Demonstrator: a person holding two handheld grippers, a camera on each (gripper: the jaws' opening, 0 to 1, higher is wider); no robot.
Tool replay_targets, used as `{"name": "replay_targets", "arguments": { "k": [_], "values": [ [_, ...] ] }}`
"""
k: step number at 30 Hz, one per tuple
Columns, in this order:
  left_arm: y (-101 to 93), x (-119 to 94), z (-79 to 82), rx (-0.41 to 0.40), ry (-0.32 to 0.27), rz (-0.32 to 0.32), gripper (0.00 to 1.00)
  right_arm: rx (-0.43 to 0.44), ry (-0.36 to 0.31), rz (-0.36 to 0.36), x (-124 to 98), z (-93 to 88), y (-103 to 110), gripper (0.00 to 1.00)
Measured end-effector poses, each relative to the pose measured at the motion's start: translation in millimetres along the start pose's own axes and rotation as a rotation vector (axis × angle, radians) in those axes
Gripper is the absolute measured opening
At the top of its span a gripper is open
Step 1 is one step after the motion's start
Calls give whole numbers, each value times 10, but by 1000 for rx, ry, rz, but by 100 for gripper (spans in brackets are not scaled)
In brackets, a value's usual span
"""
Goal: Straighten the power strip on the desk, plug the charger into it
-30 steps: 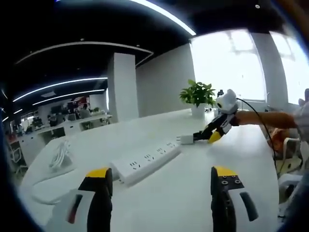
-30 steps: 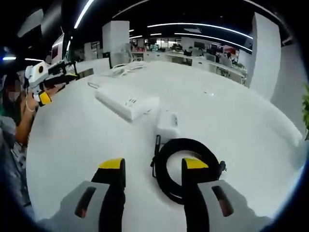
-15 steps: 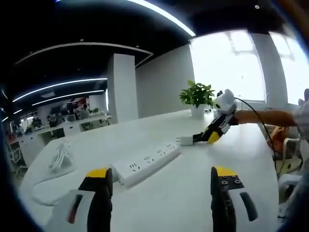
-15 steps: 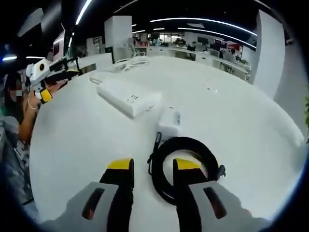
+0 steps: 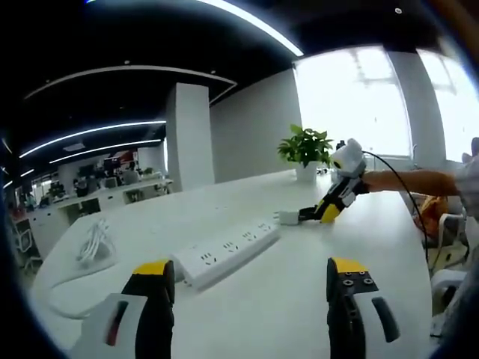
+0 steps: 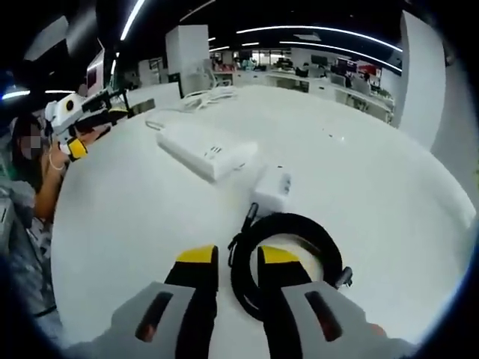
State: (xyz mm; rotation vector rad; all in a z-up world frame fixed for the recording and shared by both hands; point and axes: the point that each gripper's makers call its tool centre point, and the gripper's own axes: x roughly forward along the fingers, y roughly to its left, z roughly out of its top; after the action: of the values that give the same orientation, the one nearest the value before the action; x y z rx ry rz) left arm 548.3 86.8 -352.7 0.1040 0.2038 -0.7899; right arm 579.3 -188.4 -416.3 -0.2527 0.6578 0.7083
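Charger (image 6: 271,188) beside power strip (image 6: 207,150); cable (image 6: 288,254) coiled

The right gripper (image 6: 238,258) covers the near arc of the black cable coil (image 6: 288,262). The charger's (image 6: 272,188) prongs cannot be made out. The power strip's (image 5: 227,248) sockets are too small to count.
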Motion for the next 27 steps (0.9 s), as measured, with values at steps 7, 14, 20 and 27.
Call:
{"name": "replay_targets", "arguments": {
  "k": [7, 14, 20, 27],
  "values": [
    [-1, -2, 14, -3, -5, -1, 85, 8, -13, -2, -9, 3, 3, 13],
    [0, -9, 9, -8, -6, -3, 85, 17, -13, 8, 3, -33, 28, 11],
    [8, -10, 20, -10, -11, -2, 85, -2, 5, -8, 24, -51, 60, 9],
    [11, -20, 10, -11, -8, -2, 85, 139, -105, 20, -5, 103, 71, 8]
  ]
}}
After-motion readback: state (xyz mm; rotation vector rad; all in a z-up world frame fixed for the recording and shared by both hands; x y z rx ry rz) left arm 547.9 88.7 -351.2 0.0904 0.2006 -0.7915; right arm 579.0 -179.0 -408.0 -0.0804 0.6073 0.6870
